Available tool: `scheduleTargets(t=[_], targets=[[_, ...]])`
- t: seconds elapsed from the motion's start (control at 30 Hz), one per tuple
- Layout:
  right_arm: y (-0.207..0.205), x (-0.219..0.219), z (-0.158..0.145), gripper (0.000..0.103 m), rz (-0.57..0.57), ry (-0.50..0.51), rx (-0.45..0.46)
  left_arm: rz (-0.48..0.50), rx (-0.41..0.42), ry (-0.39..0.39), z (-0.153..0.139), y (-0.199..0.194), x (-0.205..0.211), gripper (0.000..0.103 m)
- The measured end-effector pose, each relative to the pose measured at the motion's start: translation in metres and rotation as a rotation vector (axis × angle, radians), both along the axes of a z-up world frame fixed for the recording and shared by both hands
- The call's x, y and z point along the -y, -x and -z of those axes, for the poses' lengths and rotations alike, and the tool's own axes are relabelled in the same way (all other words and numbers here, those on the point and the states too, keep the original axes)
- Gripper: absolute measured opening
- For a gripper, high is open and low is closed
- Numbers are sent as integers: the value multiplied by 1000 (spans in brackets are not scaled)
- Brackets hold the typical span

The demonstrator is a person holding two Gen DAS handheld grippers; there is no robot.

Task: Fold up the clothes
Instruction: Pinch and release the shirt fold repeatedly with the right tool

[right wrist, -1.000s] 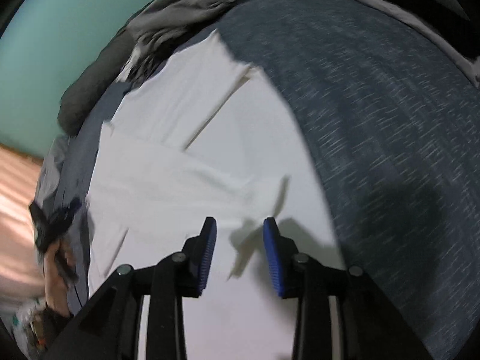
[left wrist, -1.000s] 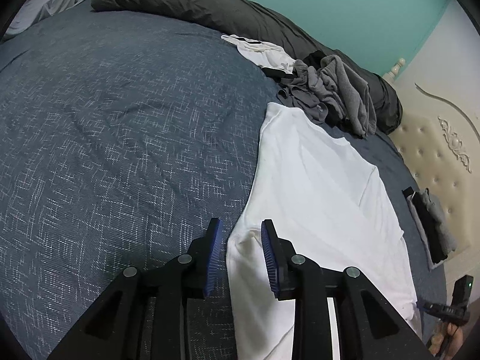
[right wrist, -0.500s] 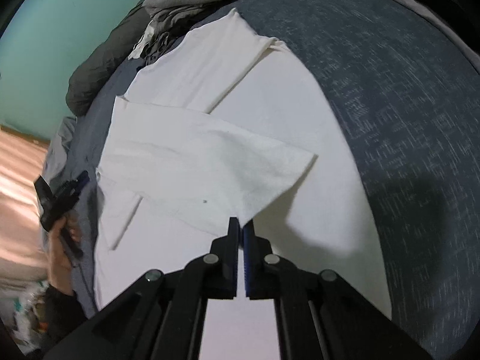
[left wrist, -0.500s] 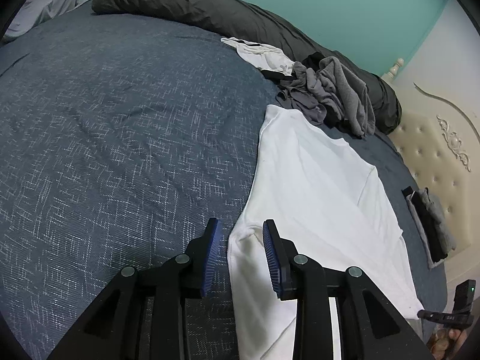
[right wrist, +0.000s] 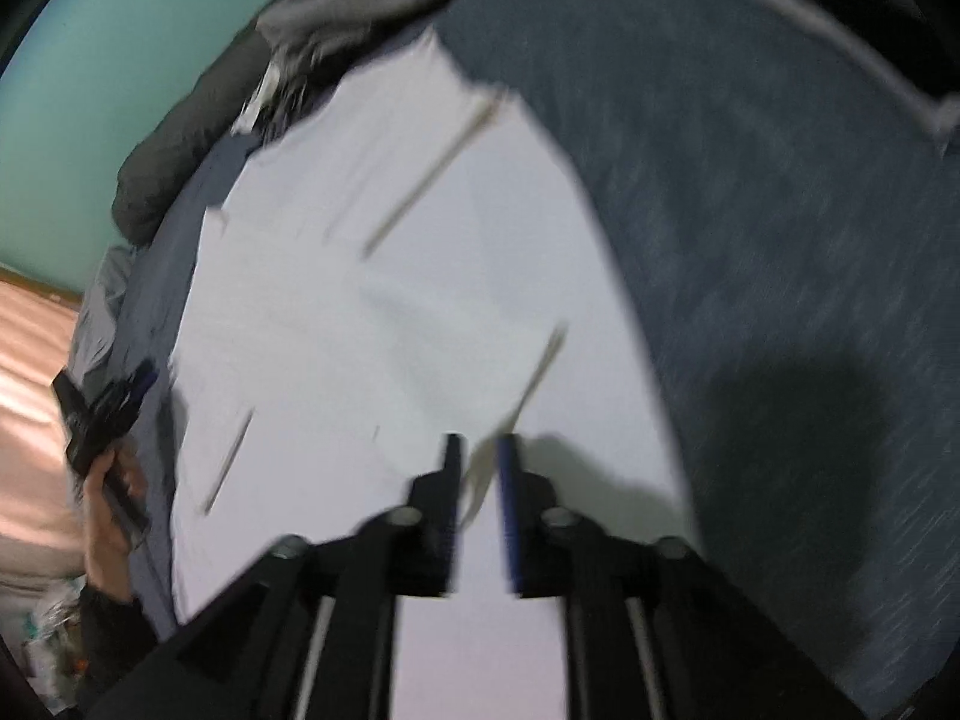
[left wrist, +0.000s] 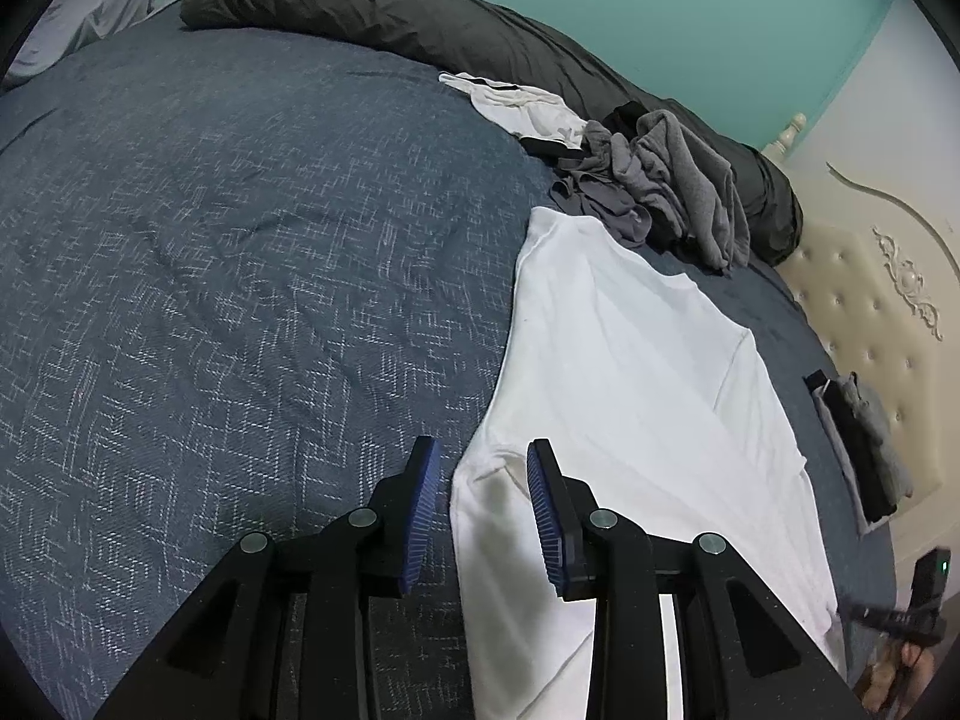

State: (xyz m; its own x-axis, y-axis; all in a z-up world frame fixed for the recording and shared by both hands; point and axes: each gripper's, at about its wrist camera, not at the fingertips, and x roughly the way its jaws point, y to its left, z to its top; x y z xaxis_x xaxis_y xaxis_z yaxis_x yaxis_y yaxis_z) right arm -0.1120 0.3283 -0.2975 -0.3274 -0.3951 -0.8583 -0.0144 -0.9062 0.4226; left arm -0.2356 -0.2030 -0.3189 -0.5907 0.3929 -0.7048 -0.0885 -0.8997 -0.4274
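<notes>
Dark blue bedding (left wrist: pixel 240 276) fills our view, and nearest us the left tool (left wrist: pixel 483 516) hangs with its jaws well apart, straddling the near edge of the white shirt (left wrist: pixel 630 372) and gripping nothing. That shirt lies flat along the bed with some parts folded over its body. Our right tool (right wrist: pixel 480 480) shows a narrow gap between its pads with a white edge in it; the picture is blurred, so we cannot tell whether it grips the cloth. We judge the shirt light, limp and thin, likely to sag and crease, so it is best pinched at a hem or corner. Farther off lie a folded dark stack (left wrist: pixel 858 444), a grey clothes heap (left wrist: pixel 666 192) and a rolled dark duvet (left wrist: pixel 420 18). We can read no writing or labels.
</notes>
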Motion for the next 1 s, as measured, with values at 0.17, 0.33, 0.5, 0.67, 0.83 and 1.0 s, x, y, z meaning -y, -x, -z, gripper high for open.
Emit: scheduleTargets(t=[0.17, 0.33, 0.5, 0.67, 0.83, 1.0], targets=[[23, 7, 3, 34, -23, -107, -43, 2, 6, 6, 2, 2, -1, 34], [24, 9, 11, 9, -53, -154, -46, -3, 10, 4, 5, 3, 2, 36], [16, 3, 8, 2, -40, -174, -89, -2, 10, 6, 5, 3, 2, 36], [16, 0, 4, 2, -16, -201, -132, 0, 15, 9, 6, 3, 0, 37], [25, 3, 9, 2, -13, -210, -101, -1, 20, 1, 8, 4, 0, 38], [36, 4, -21, 3, 22, -270, -149, -7, 25, -32, 10, 6, 4, 38]])
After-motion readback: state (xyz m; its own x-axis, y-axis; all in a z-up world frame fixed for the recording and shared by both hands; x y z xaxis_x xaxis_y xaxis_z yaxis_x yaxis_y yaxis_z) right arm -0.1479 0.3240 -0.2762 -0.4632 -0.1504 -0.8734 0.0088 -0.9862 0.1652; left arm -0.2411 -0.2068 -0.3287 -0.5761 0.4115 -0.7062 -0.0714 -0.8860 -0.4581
